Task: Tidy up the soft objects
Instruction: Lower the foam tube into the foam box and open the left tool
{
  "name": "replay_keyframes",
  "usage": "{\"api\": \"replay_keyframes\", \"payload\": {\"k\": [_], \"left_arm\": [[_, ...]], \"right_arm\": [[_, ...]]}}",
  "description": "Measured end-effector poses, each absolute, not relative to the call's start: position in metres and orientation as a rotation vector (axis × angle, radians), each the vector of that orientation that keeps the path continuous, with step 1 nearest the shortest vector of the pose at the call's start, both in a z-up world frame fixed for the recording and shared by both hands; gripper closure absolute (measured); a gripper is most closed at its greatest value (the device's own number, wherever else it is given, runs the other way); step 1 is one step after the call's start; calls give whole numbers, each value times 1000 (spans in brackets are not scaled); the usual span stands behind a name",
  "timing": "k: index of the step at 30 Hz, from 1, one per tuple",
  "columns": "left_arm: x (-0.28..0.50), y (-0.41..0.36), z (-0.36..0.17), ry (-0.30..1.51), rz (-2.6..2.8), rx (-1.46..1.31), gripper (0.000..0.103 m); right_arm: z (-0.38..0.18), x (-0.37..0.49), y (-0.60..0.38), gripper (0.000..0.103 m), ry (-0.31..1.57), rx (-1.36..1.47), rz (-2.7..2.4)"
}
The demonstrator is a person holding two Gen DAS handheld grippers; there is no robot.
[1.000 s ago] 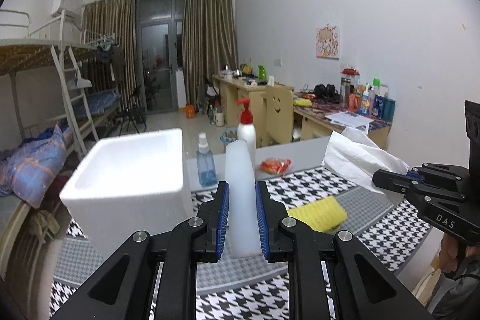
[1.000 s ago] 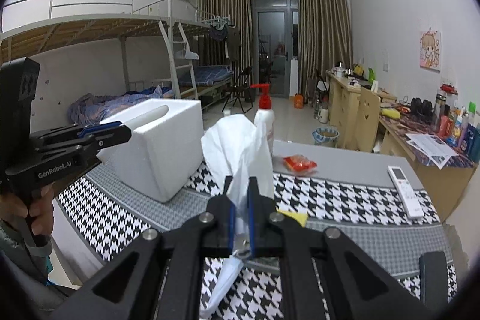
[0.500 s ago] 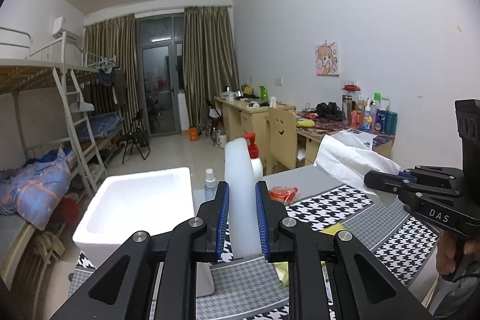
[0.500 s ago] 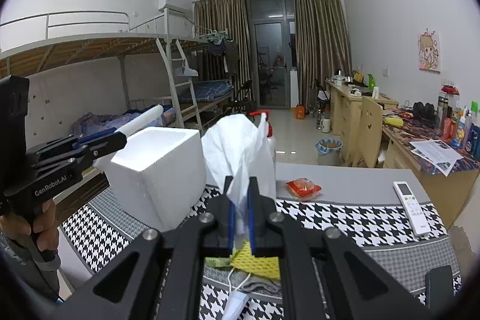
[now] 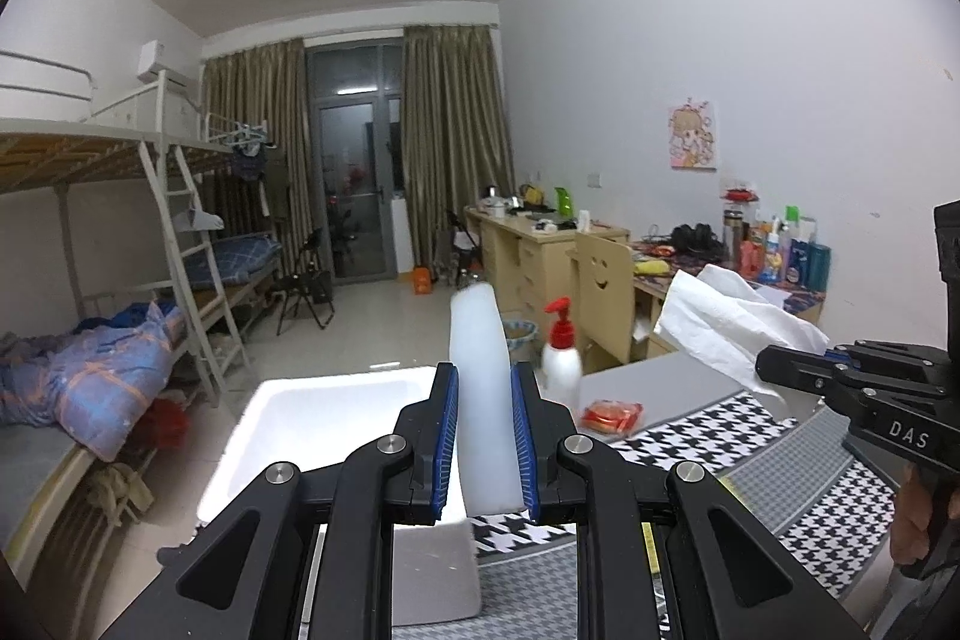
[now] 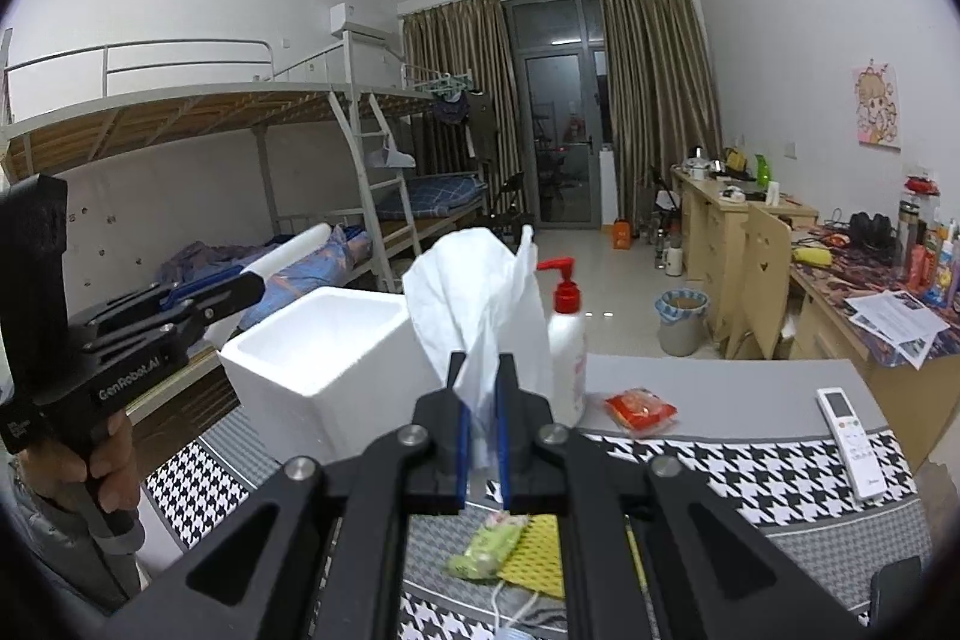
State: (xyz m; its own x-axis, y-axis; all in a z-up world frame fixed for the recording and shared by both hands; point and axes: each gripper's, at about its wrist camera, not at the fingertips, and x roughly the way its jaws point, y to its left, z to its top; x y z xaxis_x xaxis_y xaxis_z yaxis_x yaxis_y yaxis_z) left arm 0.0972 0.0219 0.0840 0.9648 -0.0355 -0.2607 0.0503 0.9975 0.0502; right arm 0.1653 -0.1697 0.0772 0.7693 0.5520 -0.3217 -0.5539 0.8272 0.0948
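Observation:
My left gripper [image 5: 485, 441] is shut on a white foam cylinder [image 5: 480, 388] and holds it upright above the open white foam box [image 5: 312, 436]. In the right wrist view the left gripper [image 6: 240, 289] shows at the left with the cylinder [image 6: 288, 250] sticking out. My right gripper [image 6: 480, 412] is shut on a crumpled white tissue [image 6: 474, 292], held above the table. The right gripper [image 5: 774, 370] and tissue [image 5: 720, 322] show at the right in the left wrist view. A yellow cloth [image 6: 540, 550] and a green packet [image 6: 486, 550] lie on the table below.
A houndstooth mat [image 6: 720, 466] covers the table. A red-capped pump bottle [image 6: 564, 334] stands beside the foam box [image 6: 324, 358]. A red snack packet [image 6: 642, 409] and a white remote [image 6: 852, 439] lie at the back right. Bunk beds stand left, desks right.
Both grippers have risen with their loads. The left gripper has moved over the foam box opening. The blue spray bottle has gone out of view.

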Motion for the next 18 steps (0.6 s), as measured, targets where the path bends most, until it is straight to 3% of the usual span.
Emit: {"api": "replay_keyframes", "payload": {"k": [18], "left_arm": [[109,61,87,276,96,14,84]], "right_arm": [[95,181,-114,93,354,-54,695]]}}
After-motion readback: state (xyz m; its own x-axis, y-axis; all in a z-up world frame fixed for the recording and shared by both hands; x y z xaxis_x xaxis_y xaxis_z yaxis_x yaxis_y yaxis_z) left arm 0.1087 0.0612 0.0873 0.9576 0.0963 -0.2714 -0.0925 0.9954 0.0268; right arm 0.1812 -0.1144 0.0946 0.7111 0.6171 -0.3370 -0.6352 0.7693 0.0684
